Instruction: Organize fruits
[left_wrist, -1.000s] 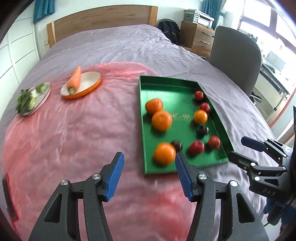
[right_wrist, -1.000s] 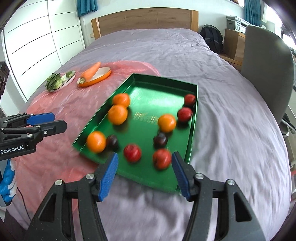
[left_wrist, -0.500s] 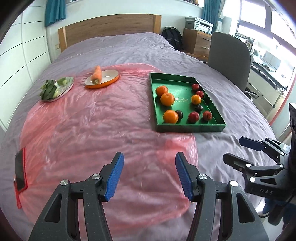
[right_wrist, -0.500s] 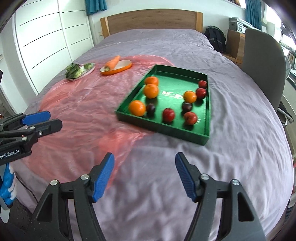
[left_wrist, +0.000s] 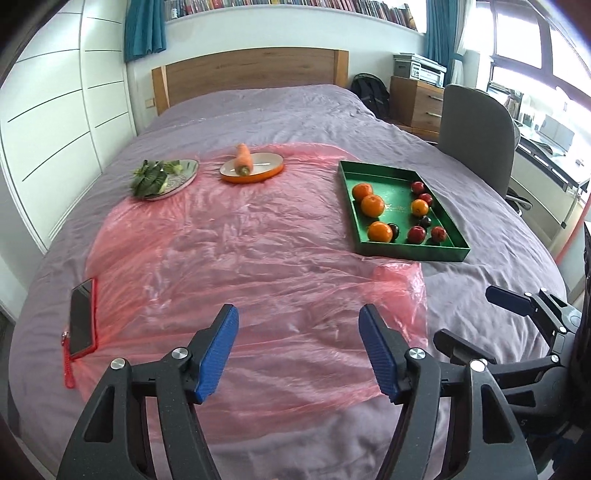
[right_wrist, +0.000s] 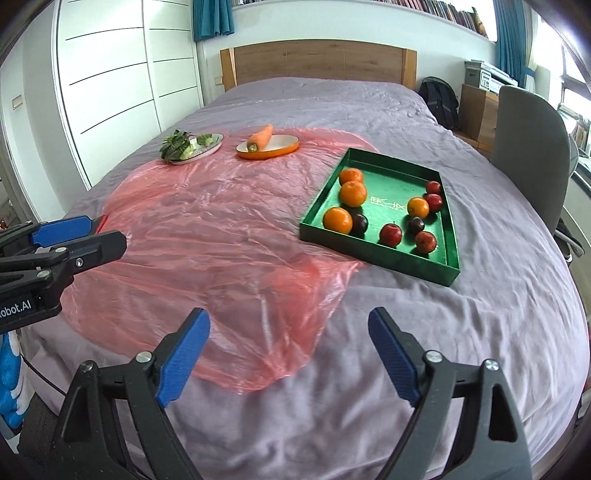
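Observation:
A green tray (left_wrist: 413, 254) (right_wrist: 373, 254) lies on the bed and holds several oranges (left_wrist: 373, 205) (right_wrist: 352, 194), red apples (left_wrist: 416, 234) (right_wrist: 390, 234) and dark plums (right_wrist: 359, 223). My left gripper (left_wrist: 298, 345) is open and empty, low over the pink plastic sheet (left_wrist: 240, 258), well short of the tray. My right gripper (right_wrist: 289, 349) is open and empty near the bed's front edge, tray ahead to its right. Each gripper shows in the other's view: the right one (left_wrist: 480, 317), the left one (right_wrist: 85, 234).
An orange dish (left_wrist: 255, 170) (right_wrist: 273, 147) with a carrot (left_wrist: 243, 158) and a plate of leafy greens (left_wrist: 162, 177) (right_wrist: 188, 146) sit at the far left. A phone in a red case (left_wrist: 82, 322) lies near the left edge. A grey chair (right_wrist: 528, 147) stands right of the bed.
Both grippers have pulled back and up from the tray toward the bed's front edge. The tray and fruit now look farther away. Both stay open and empty.

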